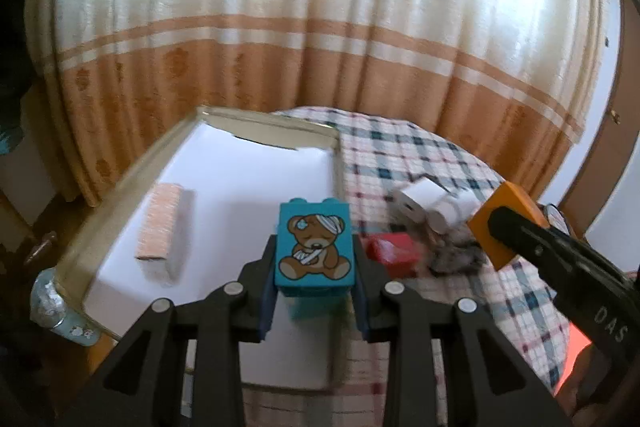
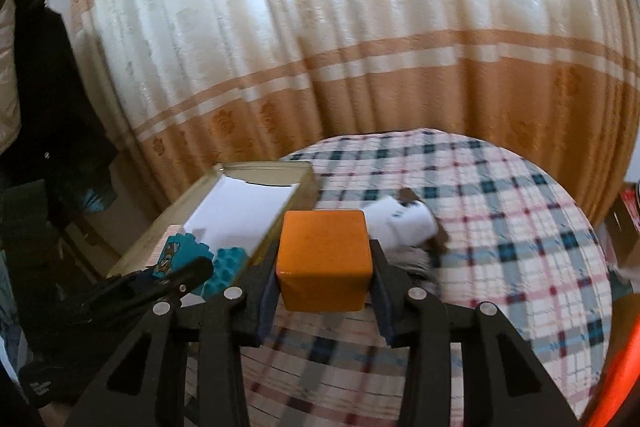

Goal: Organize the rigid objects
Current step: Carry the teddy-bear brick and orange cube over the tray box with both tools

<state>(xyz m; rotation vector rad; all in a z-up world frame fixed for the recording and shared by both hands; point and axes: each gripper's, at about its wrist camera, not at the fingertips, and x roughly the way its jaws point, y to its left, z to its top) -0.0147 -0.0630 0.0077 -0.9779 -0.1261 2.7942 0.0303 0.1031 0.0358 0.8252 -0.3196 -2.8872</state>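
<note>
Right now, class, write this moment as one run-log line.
left gripper: shut on teal bear brick, over tray | right gripper: shut on orange cube, above checked cloth

Cream curtain (image 1: 320, 7) with orange band and floral motifs fills background. Plaid tablecloth (image 1: 432, 155), teal, red and white checks, covers round table. Plastic water bottle (image 1: 52, 303) at lower left, just beside the tray's outer wall, label partly visible. Dark clothing (image 2: 44, 75) hangs at far left in right wrist view. Grey crumpled item (image 1: 456, 251) on cloth, blurred, cannot tell what.
</note>
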